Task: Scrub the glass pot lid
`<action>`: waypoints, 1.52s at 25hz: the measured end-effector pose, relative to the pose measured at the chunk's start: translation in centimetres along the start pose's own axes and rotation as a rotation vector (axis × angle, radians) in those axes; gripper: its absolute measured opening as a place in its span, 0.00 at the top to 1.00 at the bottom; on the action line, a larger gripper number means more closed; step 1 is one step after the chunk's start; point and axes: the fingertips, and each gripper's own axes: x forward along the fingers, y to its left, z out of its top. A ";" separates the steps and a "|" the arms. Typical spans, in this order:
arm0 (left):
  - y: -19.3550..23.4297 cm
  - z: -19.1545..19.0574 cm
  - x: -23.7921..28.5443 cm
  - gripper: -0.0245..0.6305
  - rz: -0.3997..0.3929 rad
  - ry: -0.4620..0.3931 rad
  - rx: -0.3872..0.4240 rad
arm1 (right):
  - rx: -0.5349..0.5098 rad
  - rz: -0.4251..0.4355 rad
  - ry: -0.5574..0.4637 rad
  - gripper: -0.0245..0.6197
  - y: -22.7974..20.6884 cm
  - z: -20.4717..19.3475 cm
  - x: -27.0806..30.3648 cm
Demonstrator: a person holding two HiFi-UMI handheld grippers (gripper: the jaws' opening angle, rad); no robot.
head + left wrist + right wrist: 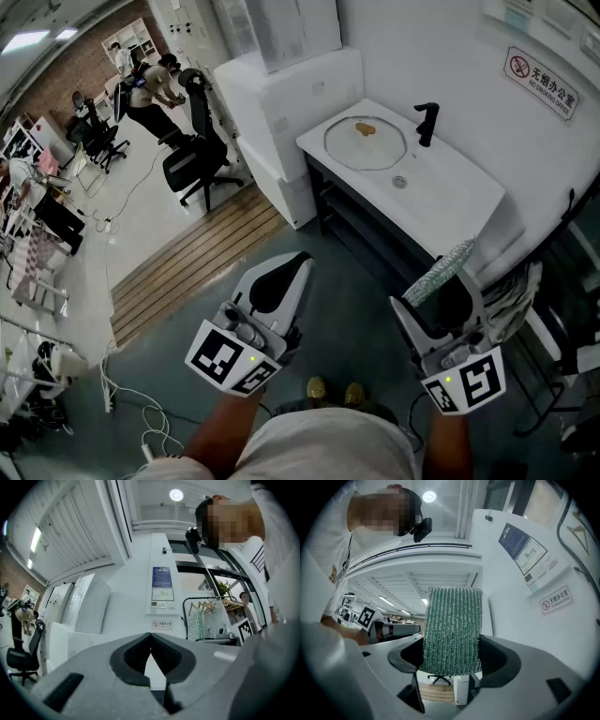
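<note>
We see the glass pot lid (pixel 361 150) lying flat on the white sink top (pixel 450 202), just left of the black faucet (pixel 427 122) and a little behind the round drain (pixel 400 182). A brown blotch (pixel 366 127) sits on the lid, off its centre, toward the wall. Neither gripper is near it: both hang well apart from the sink, in front of the body and over the dark floor (pixel 347 309).

The left gripper (pixel 302 265) has its jaws shut. In the left gripper view we find the dark pads (pixel 166 660) meeting at their tips, and the left gripper (pixel 150 637) has nothing between them; only the white wall and a small red-and-white sign (pixel 161 624) show beyond.

The right gripper (pixel 445 291) is closed on a green scrub sponge (pixel 445 267), which sticks out past the jaw tips toward the sink's near end. In the right gripper view we see the sponge (pixel 452 630) standing upright between the pads, its ribbed, glittering weave filling the whole gap of the right gripper (pixel 452 656), with both sides pressed against it.

Away to the left we make out a black office chair (pixel 202 155) by a strip of wooden flooring (pixel 187 267), and a no-smoking sign (pixel 542 80) hangs on the wall above the sink
</note>
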 end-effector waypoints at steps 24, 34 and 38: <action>4.7 0.2 -1.9 0.94 -0.014 -0.013 -0.002 | 0.026 0.007 0.011 0.42 2.6 -0.8 3.8; 8.8 0.7 -2.4 0.94 -0.044 -0.036 -0.013 | 0.005 -0.018 0.031 0.42 4.2 -1.0 6.9; 10.7 0.1 -1.5 0.94 -0.036 -0.033 -0.021 | 0.006 -0.023 0.037 0.42 3.2 -1.7 8.5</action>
